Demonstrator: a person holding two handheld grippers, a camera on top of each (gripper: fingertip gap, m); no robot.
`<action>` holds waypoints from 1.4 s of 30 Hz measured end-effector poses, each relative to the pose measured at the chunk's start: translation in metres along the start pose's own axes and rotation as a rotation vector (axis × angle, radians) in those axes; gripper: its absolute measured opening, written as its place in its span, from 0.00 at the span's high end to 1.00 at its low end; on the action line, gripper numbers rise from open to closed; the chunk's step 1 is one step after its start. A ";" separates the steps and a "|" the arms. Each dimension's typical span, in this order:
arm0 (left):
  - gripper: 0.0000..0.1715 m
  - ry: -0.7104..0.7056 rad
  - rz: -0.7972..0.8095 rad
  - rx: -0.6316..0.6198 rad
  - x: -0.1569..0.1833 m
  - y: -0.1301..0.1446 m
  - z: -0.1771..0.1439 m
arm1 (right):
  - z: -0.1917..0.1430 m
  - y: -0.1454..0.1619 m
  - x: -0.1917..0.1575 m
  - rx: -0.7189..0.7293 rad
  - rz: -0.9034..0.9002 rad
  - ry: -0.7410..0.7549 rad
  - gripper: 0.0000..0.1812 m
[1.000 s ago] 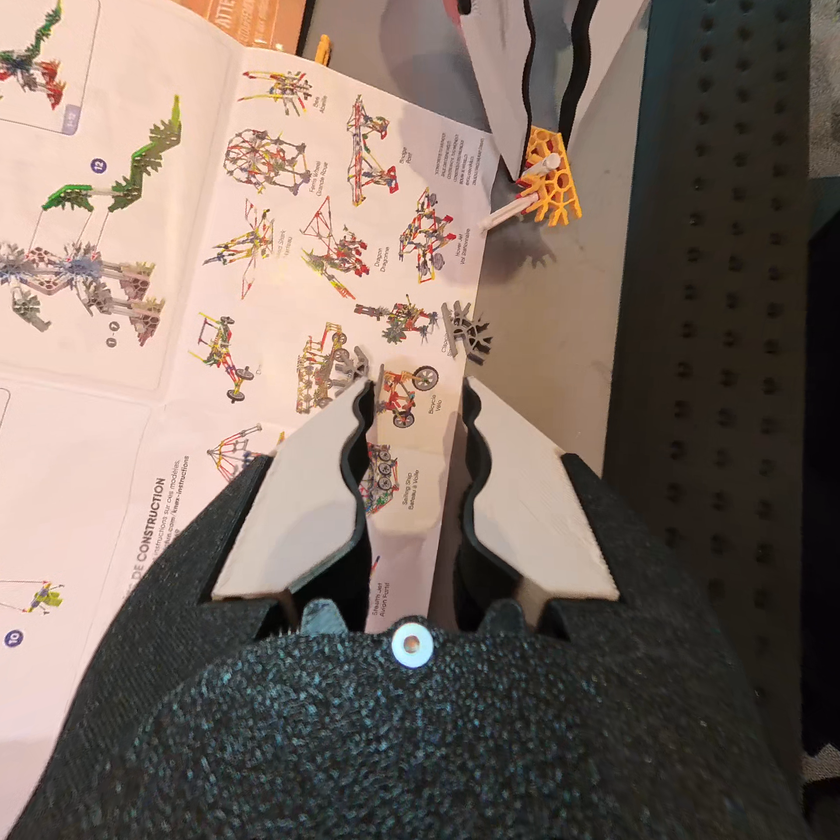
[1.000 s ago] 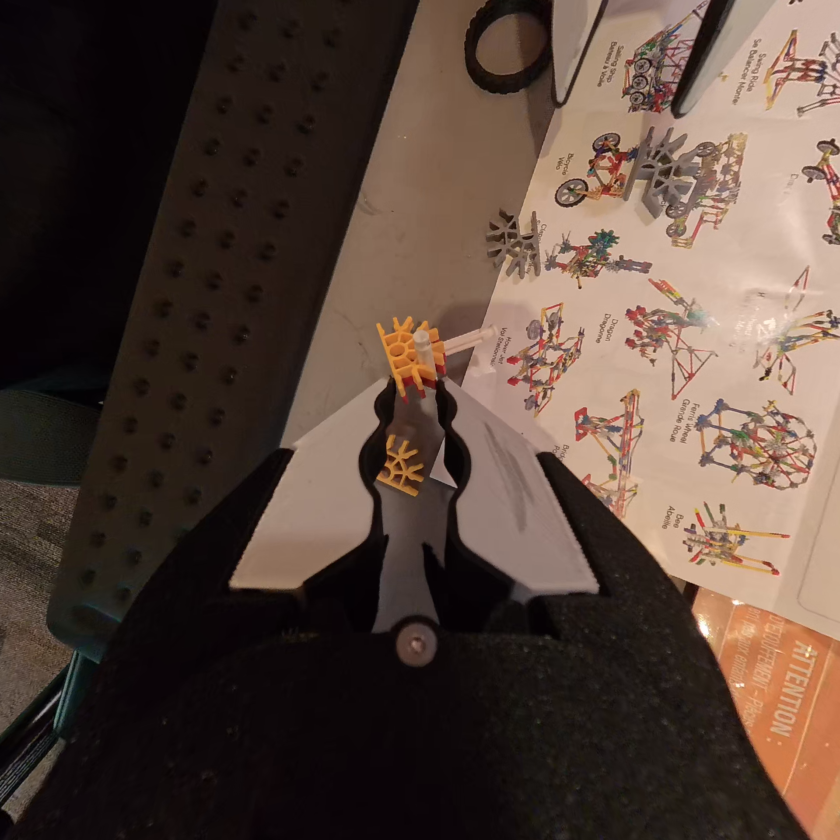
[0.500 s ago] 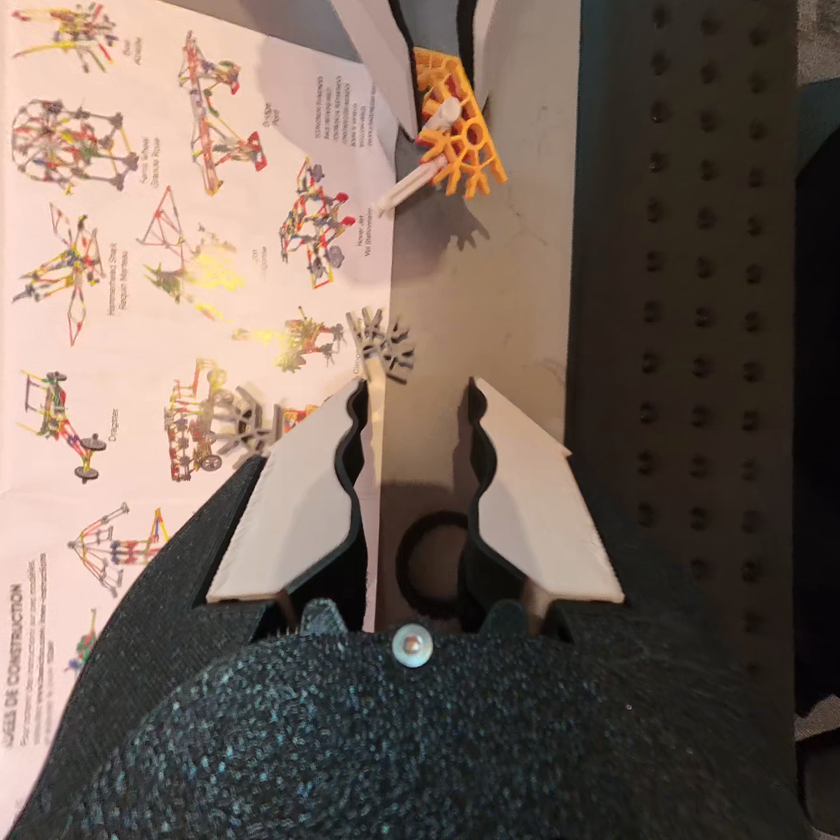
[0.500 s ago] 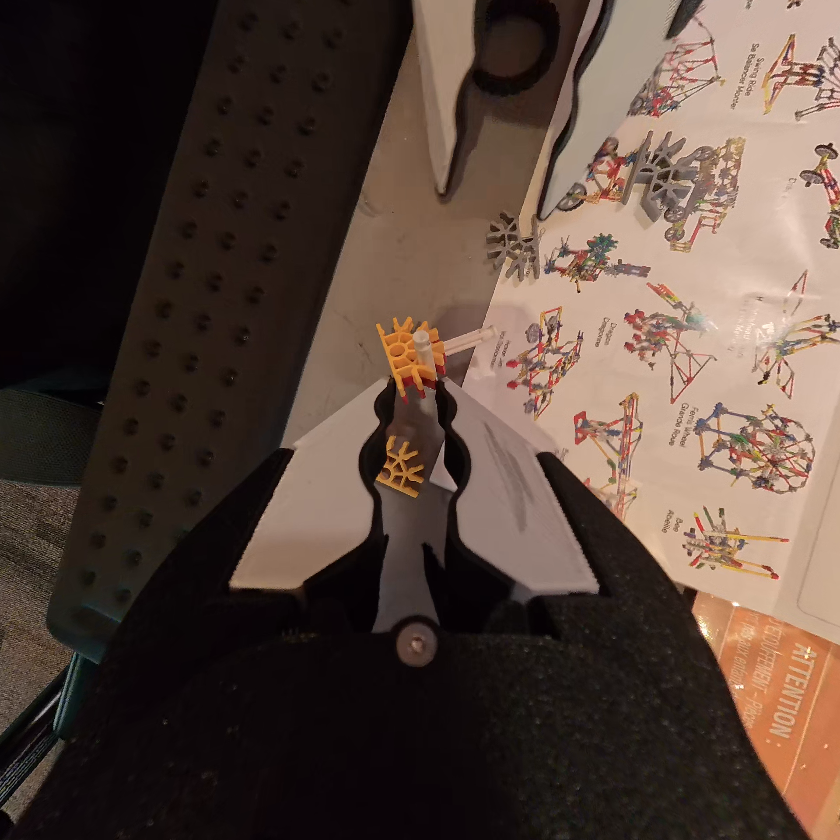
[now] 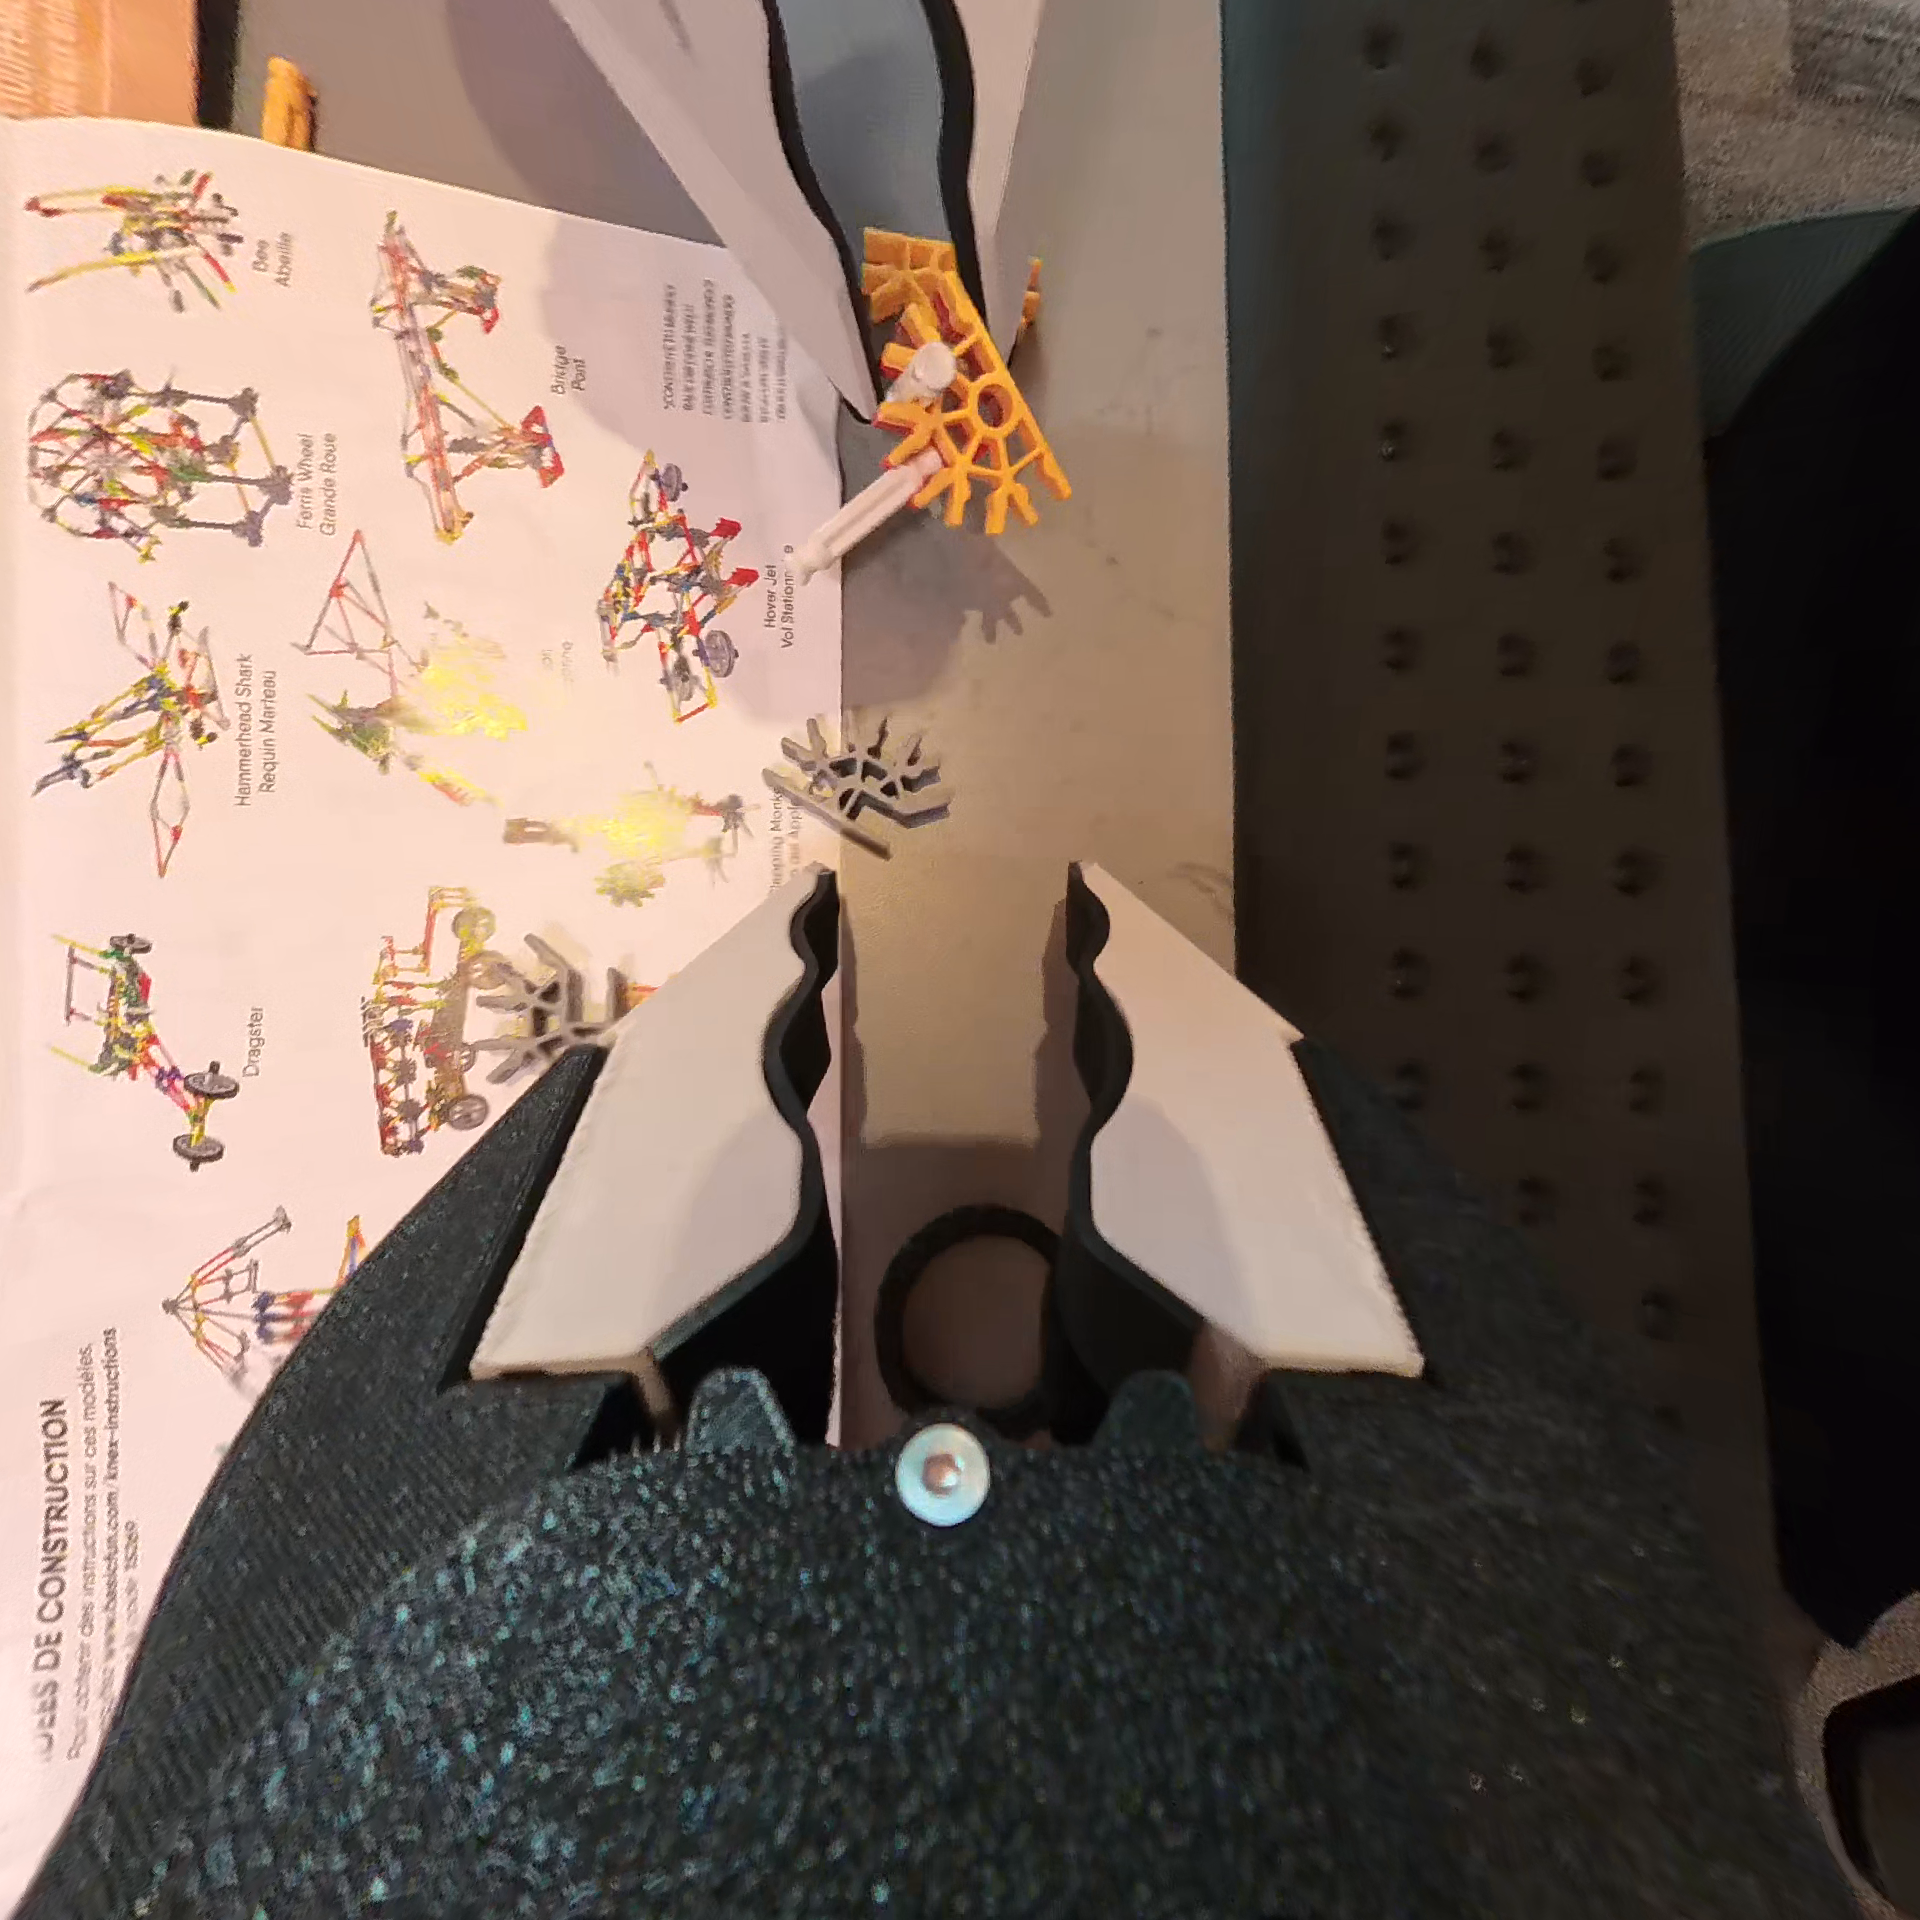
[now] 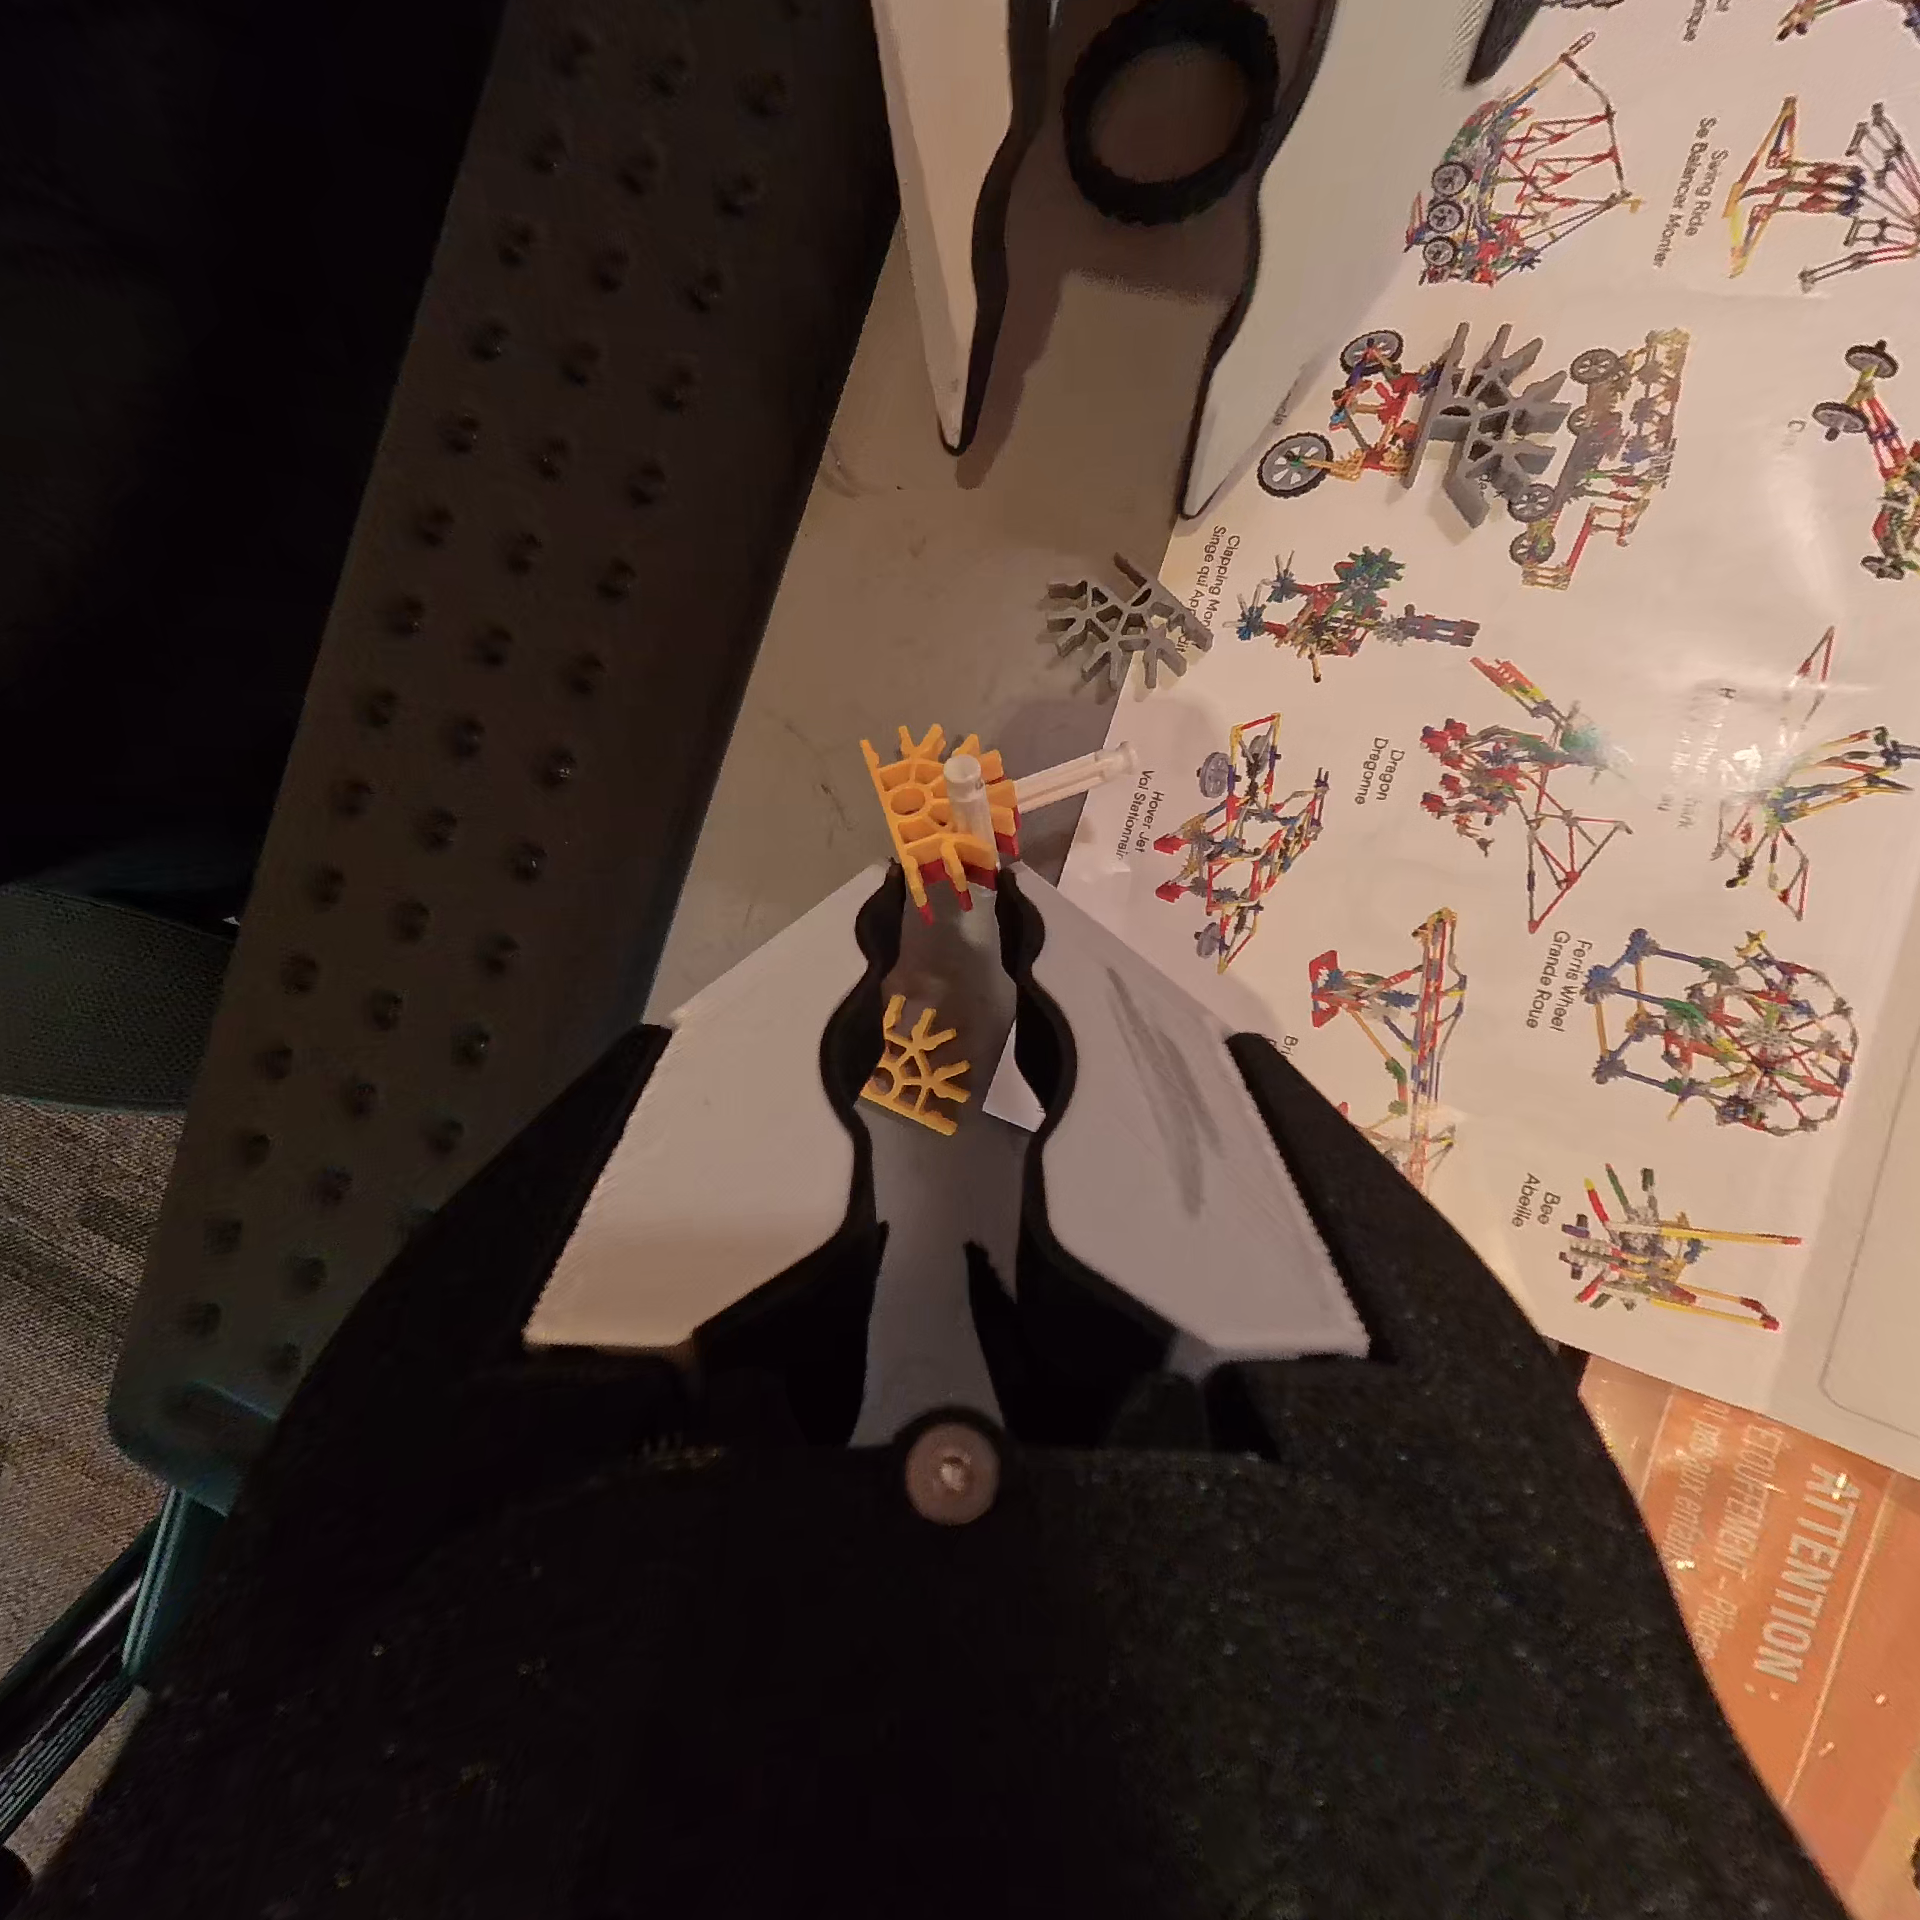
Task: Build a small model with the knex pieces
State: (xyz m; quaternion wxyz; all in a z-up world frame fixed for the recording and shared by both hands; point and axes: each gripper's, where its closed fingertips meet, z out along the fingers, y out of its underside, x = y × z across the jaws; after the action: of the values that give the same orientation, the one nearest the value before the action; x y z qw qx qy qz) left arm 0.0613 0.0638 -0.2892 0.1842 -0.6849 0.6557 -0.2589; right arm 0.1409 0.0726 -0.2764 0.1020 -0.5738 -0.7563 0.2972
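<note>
My right gripper (image 6: 945,883) is shut on a small build of yellow connectors (image 6: 930,805) with red pieces and white rods (image 6: 1070,774); it also shows in the left wrist view (image 5: 961,416), held by the right gripper (image 5: 935,343). A loose yellow connector (image 6: 914,1070) lies under the right jaws. My left gripper (image 5: 951,883) is open and empty over the grey table (image 5: 1122,623), straddling a black tyre ring (image 5: 971,1320). It shows in the right wrist view (image 6: 1081,457) with the tyre (image 6: 1158,120). A grey connector (image 5: 862,784) lies just ahead of the left fingertips.
A folded instruction sheet (image 5: 364,623) covers the table's left part, with a second grey connector (image 5: 551,1013) on it, also in the right wrist view (image 6: 1486,416). A dark perforated chair seat (image 5: 1507,727) borders the table. An orange box (image 6: 1745,1621) lies by the sheet. Some 9 centimetres of space lies between my two pairs of fingers.
My left gripper has moved off the instruction sheet toward the table edge and forward, so the black tyre now lies between its fingers. The right gripper has held still with the yellow build.
</note>
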 end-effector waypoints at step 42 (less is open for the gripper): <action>0.74 -0.101 0.065 0.054 -0.022 -0.004 -0.005 | 0.005 -0.009 -0.007 0.019 -0.035 -0.021 0.90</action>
State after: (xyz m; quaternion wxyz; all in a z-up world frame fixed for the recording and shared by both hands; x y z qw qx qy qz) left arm 0.0620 0.0861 -0.2853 0.2439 -0.6701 0.6602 -0.2357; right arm 0.1332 0.0627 -0.2735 0.1045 -0.5565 -0.7643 0.3084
